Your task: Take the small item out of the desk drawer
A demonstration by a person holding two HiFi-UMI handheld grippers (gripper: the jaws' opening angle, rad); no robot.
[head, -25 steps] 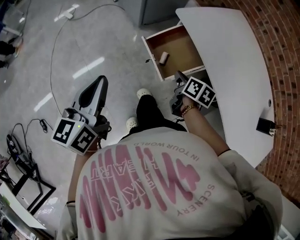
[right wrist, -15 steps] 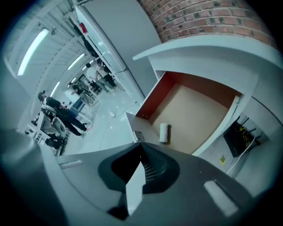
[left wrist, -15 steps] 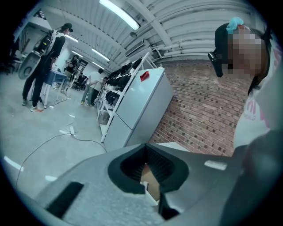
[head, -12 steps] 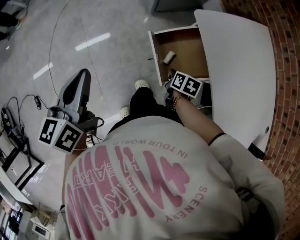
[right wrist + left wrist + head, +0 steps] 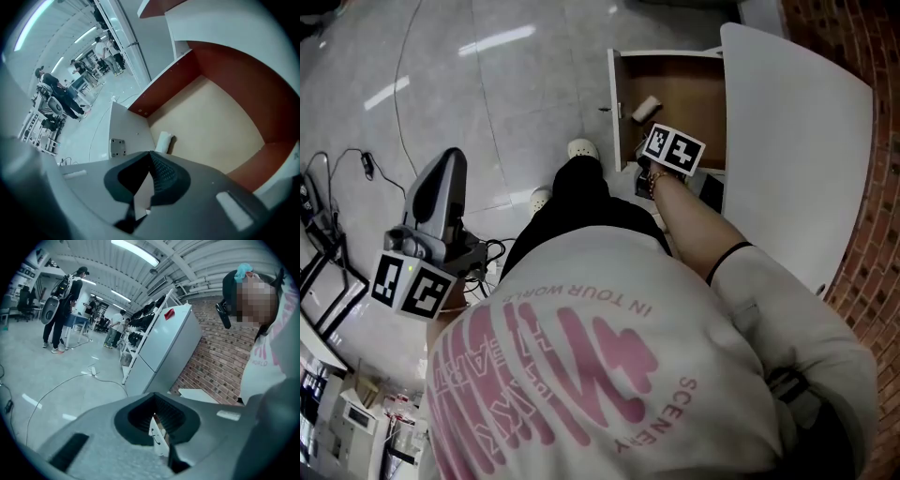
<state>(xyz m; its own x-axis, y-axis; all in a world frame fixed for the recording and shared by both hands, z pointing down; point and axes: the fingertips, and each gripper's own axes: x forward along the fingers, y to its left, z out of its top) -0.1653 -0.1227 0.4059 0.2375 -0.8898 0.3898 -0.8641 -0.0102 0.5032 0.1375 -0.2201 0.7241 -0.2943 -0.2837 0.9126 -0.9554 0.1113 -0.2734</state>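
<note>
The desk drawer (image 5: 694, 94) stands pulled open, its brown floor (image 5: 211, 122) bare except for one small white cylinder (image 5: 646, 108) near the front panel. My right gripper (image 5: 660, 139) hovers over the drawer's front edge under its marker cube. Its shut, empty jaws (image 5: 150, 155) point at the cylinder (image 5: 163, 141), which lies just beyond the tips, untouched. My left gripper (image 5: 445, 173) hangs over the floor far to the left, away from the drawer. Its jaws (image 5: 154, 395) are shut with nothing between them.
The white desk top (image 5: 797, 141) covers the drawer's right side, with a brick wall (image 5: 862, 244) beyond it. The person's shoes (image 5: 580, 150) stand just left of the drawer front (image 5: 126, 136). Cables (image 5: 356, 169) trail over the floor at left. People and shelving (image 5: 70, 301) stand far off.
My right gripper has moved closer to the drawer and the cylinder. The left gripper has drifted lower and further left in the head view, still shut.
</note>
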